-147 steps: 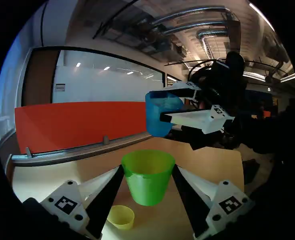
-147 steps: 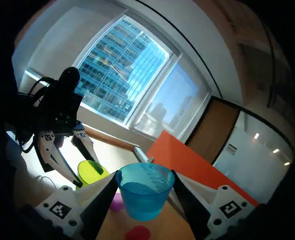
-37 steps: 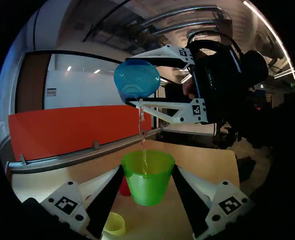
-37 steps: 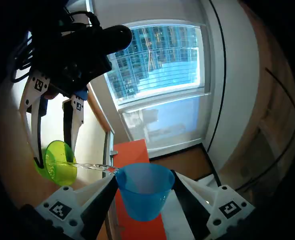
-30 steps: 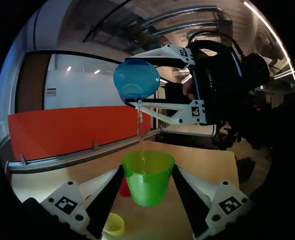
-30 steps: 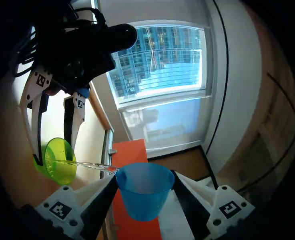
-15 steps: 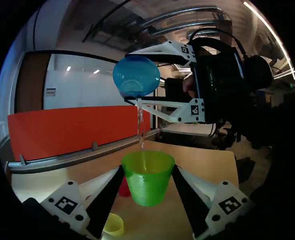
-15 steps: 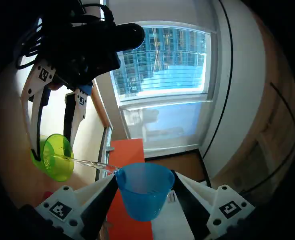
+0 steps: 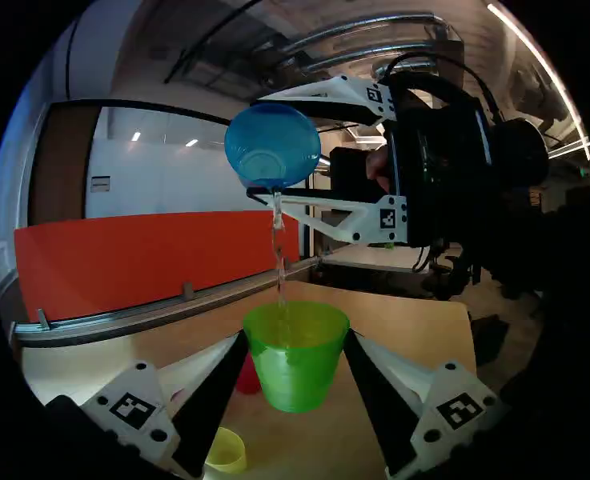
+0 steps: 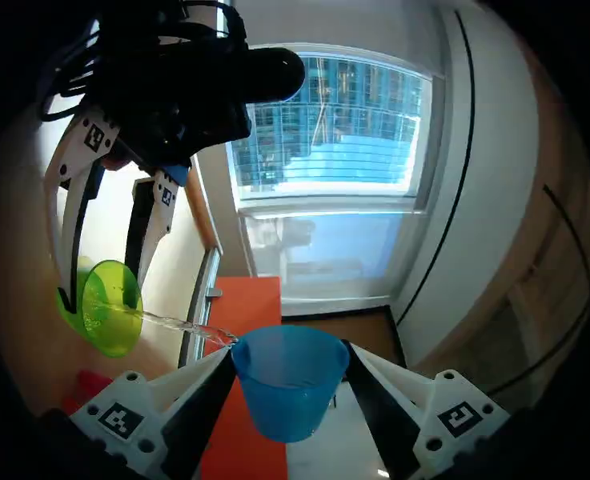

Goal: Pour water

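In the left gripper view my left gripper [image 9: 296, 352] is shut on an upright green cup [image 9: 296, 356] held above the table. Over it the right gripper [image 9: 282, 142] holds a blue cup [image 9: 272, 148] tipped mouth-down toward me, and a thin stream of water [image 9: 278, 248] falls from its rim into the green cup. In the right gripper view my right gripper [image 10: 290, 384] is shut on the blue cup [image 10: 290, 392]; water [image 10: 174, 324] arcs from its rim to the green cup [image 10: 106, 308] gripped by the left gripper [image 10: 102, 280].
A yellow cup [image 9: 226, 450] and a red cup [image 9: 249, 374] stand on the wooden table [image 9: 407, 320] below the green cup. A red cup [image 10: 93, 382] also peeks beside my right gripper's finger. An orange panel [image 9: 142, 252] runs behind the table's far edge.
The blue cup has tipped a little further and the stream keeps running into the green cup. The green cup stays where it was.
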